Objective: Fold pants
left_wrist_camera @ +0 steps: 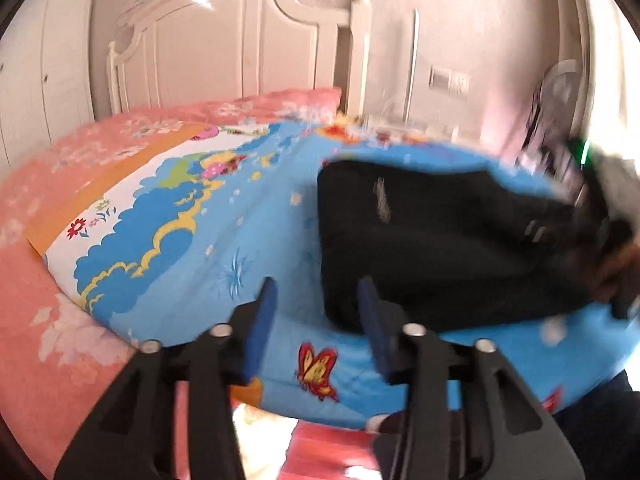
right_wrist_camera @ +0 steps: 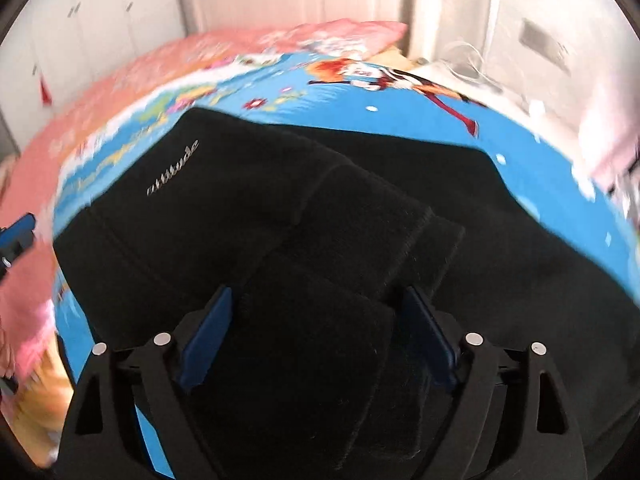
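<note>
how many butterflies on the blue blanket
1. A red and yellow butterfly is printed on the blue blanket, just past the open left gripper. The black pants may hide others.

The pants are lying folded on the quilt, which is lying on the bed sheet. Your left gripper is hovering just left of them; your right gripper is hovering above them. The headboard is standing behind.
</note>
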